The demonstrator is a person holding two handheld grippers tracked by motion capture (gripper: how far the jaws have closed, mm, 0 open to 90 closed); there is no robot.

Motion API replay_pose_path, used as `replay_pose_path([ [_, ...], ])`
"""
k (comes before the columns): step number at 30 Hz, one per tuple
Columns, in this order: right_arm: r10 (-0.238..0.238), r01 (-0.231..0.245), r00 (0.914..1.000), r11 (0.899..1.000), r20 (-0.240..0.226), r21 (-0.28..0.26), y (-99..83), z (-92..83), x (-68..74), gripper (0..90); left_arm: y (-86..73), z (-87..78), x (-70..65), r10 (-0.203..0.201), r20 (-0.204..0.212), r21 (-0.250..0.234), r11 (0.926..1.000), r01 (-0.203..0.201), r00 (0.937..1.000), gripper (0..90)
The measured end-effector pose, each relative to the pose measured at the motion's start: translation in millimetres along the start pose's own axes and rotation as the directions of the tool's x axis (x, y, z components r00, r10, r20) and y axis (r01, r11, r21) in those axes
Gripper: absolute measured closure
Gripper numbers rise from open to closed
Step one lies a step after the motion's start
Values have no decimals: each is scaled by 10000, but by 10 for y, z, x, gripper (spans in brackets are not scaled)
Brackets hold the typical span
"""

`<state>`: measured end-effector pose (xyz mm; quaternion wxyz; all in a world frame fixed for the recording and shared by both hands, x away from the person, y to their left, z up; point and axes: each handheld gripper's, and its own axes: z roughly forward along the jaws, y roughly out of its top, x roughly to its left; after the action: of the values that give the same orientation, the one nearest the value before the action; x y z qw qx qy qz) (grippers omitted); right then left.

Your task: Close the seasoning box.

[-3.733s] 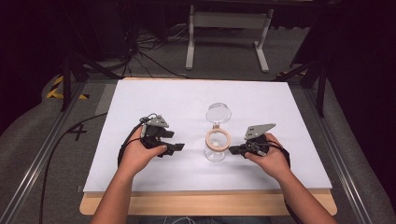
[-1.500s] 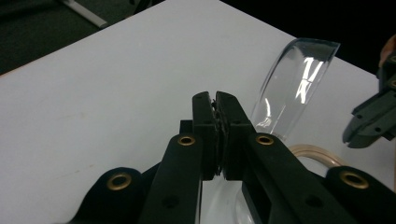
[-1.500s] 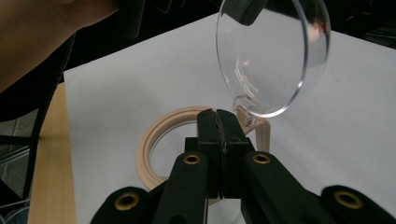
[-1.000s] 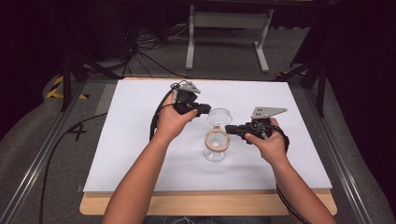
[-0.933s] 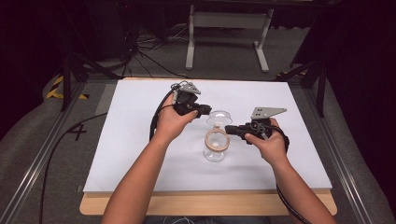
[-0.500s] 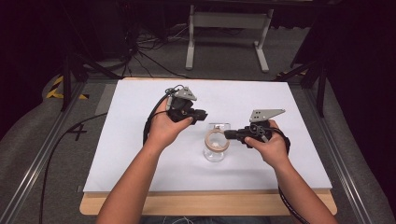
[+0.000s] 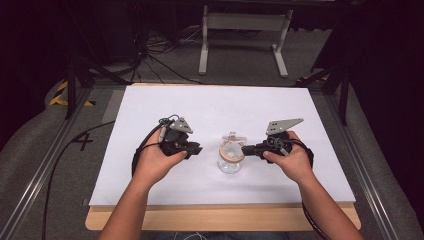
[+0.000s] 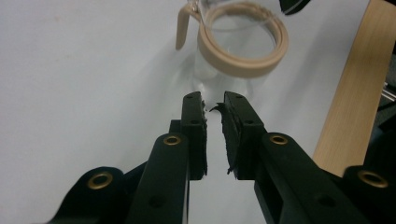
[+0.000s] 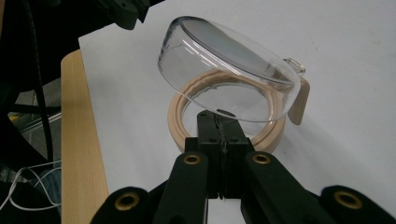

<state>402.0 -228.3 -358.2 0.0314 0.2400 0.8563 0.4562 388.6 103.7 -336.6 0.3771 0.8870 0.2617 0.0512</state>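
L gripper point(image 7: 196, 149): jaws just been opening, slightly parted, nothing held, beside the jar.
R gripper point(image 9: 221, 122): being held clamped on clear glass jar's point(image 7: 230, 159) beige seal ring point(image 9: 187, 102); hinged glass lid point(image 9: 224, 65) tilted open.

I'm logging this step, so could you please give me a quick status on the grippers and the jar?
Right gripper shut at jar rim. Left gripper empty, jaws just opening, short of jar. Lid tilted half open. Nothing in the way.

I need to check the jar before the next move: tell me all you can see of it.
The jar is small, of clear glass, standing upright near the middle of the white table. A tan ring circles its mouth. Its clear domed lid is hinged up, tilted half open. The shut right gripper meets the ring; the left gripper stays clear.
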Motion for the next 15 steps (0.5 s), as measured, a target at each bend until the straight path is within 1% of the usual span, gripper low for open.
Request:
replay_pose_path([
  [2,-11,11,10000,9999,4,102,-10,-1,7,900,-60,-18,6,-162,82,-37,9999,163,9998,789],
  [3,-31,31,10000,9999,2,129,-15,-3,5,900,-89,-38,25,-167,101,56,9998,166,9998,790],
  [4,-15,15,10000,9998,-5,173,-22,-4,6,900,-107,-41,30,-251,128,33,9997,251,9996,790],
  [5,9,-9,10000,9998,-11,219,-26,-5,7,900,-129,-57,43,-279,88,70,9996,278,9996,789],
  [10,-3,4,10000,9993,-31,377,-52,-13,4,900,-197,-97,76,-321,182,112,9994,319,9993,784],
  [13,12,-11,10000,9989,-19,469,-69,-24,-4,900,-241,-102,87,-348,352,113,9993,344,9988,776],
  [15,50,-49,10000,9986,-17,524,-86,-30,-9,900,-262,-117,98,-349,357,189,9992,342,9988,775],
])
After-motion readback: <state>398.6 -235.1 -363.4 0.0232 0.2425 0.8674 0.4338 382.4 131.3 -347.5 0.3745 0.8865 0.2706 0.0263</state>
